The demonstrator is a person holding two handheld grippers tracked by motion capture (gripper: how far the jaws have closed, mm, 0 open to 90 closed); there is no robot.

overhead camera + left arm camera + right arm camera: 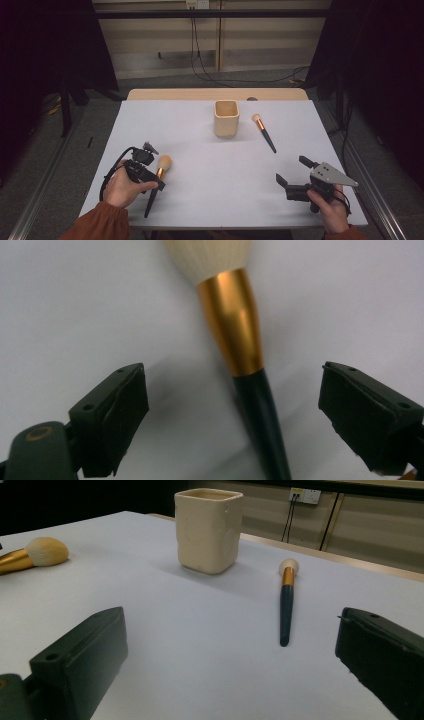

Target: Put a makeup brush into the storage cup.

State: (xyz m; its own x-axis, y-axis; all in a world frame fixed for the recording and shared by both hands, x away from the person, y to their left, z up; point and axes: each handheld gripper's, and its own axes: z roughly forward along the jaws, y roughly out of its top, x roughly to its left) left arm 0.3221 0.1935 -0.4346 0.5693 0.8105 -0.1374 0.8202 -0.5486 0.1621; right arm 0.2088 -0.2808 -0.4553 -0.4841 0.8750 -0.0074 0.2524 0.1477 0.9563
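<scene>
High view, left to right: left gripper [150, 167] sits low over the big powder brush [159, 176], which lies flat on the white bench [200, 165] near the front left, bristle head pointing away from the person. Left gripper view has the jaws spread wide either side of the handle, pads clear of it, nothing pinched yet. Brush looks light and stiff in the handle, fluffy head soft and easy to crush; gold ferrule [232, 320] is glossy, prob slippery, so best hold is the dark handle just behind it. Mid-bench stands a cream cup [226, 118], with a slimmer brush [263, 131] just right of it, apart. Right gripper [292, 175] rests front right, jaws wide, empty. Big brush's tail end is cut off in the left gripper view, and cup's inside can't be made out
</scene>
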